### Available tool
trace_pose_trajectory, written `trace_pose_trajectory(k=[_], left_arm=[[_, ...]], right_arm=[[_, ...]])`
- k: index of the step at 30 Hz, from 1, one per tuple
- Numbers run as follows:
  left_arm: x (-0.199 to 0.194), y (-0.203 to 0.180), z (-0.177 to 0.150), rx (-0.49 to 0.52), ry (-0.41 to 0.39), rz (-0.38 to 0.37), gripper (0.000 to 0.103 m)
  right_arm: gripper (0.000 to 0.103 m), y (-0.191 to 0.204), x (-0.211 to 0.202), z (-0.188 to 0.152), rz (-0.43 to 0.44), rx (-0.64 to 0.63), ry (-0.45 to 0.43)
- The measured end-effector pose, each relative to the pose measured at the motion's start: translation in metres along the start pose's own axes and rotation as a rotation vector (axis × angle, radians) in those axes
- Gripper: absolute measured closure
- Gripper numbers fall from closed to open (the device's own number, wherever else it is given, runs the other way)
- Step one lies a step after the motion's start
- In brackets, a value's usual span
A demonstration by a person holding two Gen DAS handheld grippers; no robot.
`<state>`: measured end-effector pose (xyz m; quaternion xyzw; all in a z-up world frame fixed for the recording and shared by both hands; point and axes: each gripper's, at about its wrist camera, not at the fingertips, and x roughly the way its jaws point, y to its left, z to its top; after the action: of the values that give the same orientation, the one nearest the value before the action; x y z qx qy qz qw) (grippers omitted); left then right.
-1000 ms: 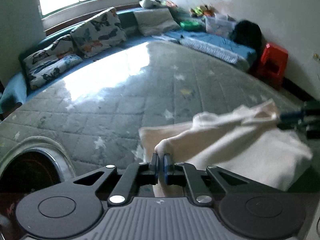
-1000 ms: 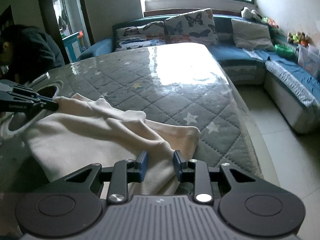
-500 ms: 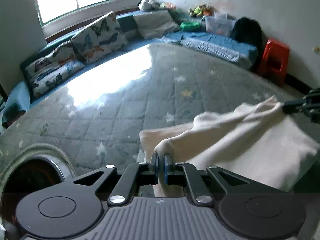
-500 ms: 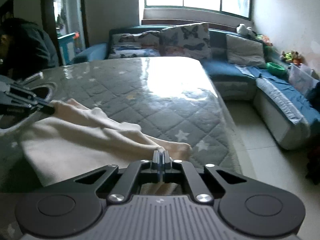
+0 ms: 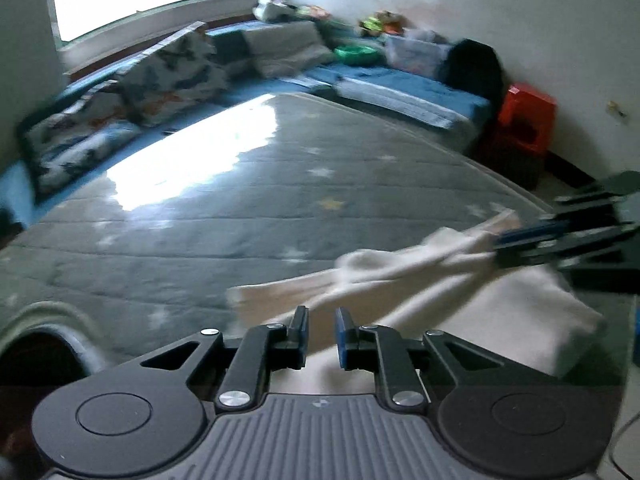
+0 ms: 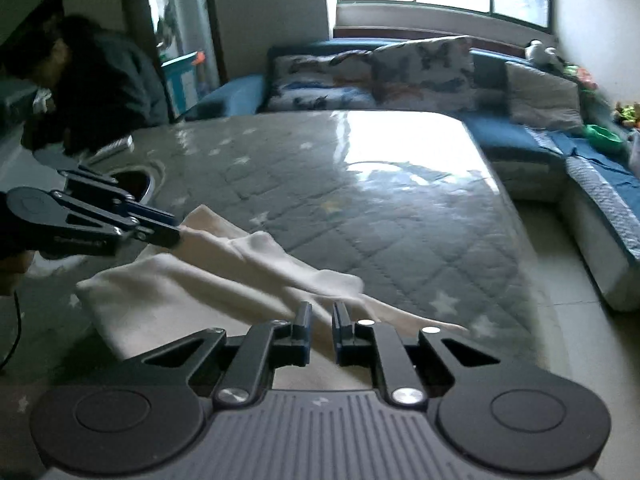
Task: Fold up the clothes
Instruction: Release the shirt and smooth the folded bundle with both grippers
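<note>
Cream garment (image 5: 500, 320) lies partly folded on the near part of a grey quilted bed (image 5: 240, 220) printed with pale stars. One raised fold runs as a ridge between the two grippers.

The left gripper (image 5: 322, 314) sits at one end of that ridge, its fingers a narrow gap apart, with cloth showing just beyond the gap. The right gripper (image 6: 320, 308) is at the other end, its fingers also slightly parted over the cloth. Half a second ago both pairs of fingers were pinched shut on the fabric; both have since let go.

A round metal-rimmed hollow (image 6: 136, 184) is set into the bed beside the left gripper; its inside is dark and its contents cannot be told.

Patterned cushions (image 6: 420, 68) line a blue sofa (image 6: 520, 140) under the window.
</note>
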<state>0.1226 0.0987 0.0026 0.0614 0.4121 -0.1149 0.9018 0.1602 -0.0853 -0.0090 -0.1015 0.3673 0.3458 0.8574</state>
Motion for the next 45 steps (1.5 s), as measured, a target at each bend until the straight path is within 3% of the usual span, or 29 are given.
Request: trace_pose_trajectory(k=[6,19,26,31,39,45], left_arm=[[0.033,-0.013,0.014,0.006,0.057,-0.03,0.086],[0.038,-0.006,0.018,-0.07,0.05,-0.049,0.06],[-0.01,-0.018,-0.003,-0.004,-0.012,-0.045,0.06],[-0.021,-0.039,-0.029,0.053,0.005,-0.063,0.06],[-0.016,-0.047,-0.042,0.033,0.011,-0.043,0.06],[-0.016,-0.048,-0.046,0.016,0.015,-0.047,0.06]], right_arm=[[0.091,0.001,0.027,0.005,-0.007,0.032,0.007],[0.087,0.021,0.017,-0.005,-0.008,-0.052,-0.02],[0.087,0.061,-0.016,-0.02,0.061,-0.172,-0.056],[0.087,0.08,-0.022,-0.043,0.066,-0.215,-0.051],[0.087,0.073,-0.034,-0.053,0.067,-0.135,-0.103],[0.087,0.058,-0.041,-0.066,0.052,-0.138,-0.071]])
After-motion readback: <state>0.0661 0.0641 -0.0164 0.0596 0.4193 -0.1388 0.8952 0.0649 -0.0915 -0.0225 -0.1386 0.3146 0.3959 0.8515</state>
